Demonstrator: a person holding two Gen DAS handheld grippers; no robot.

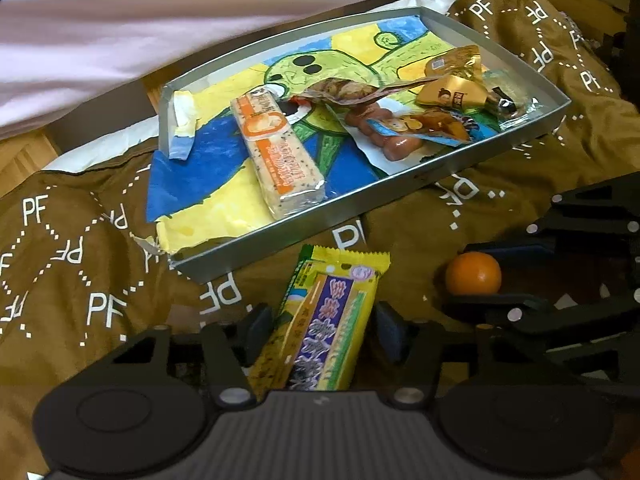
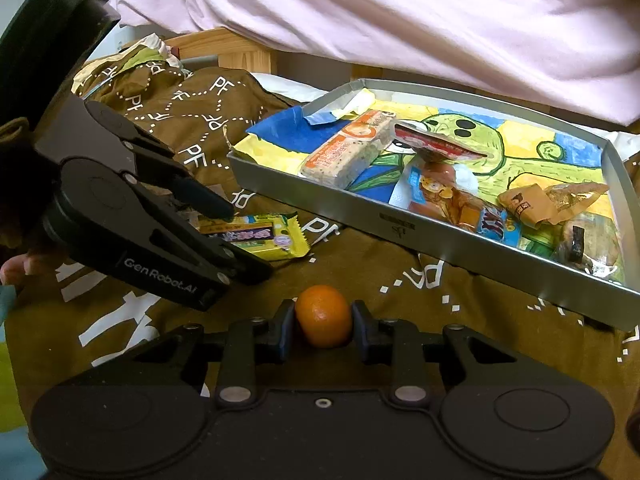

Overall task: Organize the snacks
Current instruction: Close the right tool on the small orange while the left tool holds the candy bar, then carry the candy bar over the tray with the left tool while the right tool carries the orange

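Near the tray point(image 1: 400, 186), already holding snacks, both tools worked outside it on the brown cloth point(image 1: 72, 280): the left gripper point(image 1: 320, 330) clamped the yellow packet point(image 1: 332, 320), the right gripper point(image 2: 323, 322) pinched the orange point(image 2: 323, 316), probably to load both in.

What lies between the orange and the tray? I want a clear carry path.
Only bare brown blanket between orange and tray, per the right wrist view.
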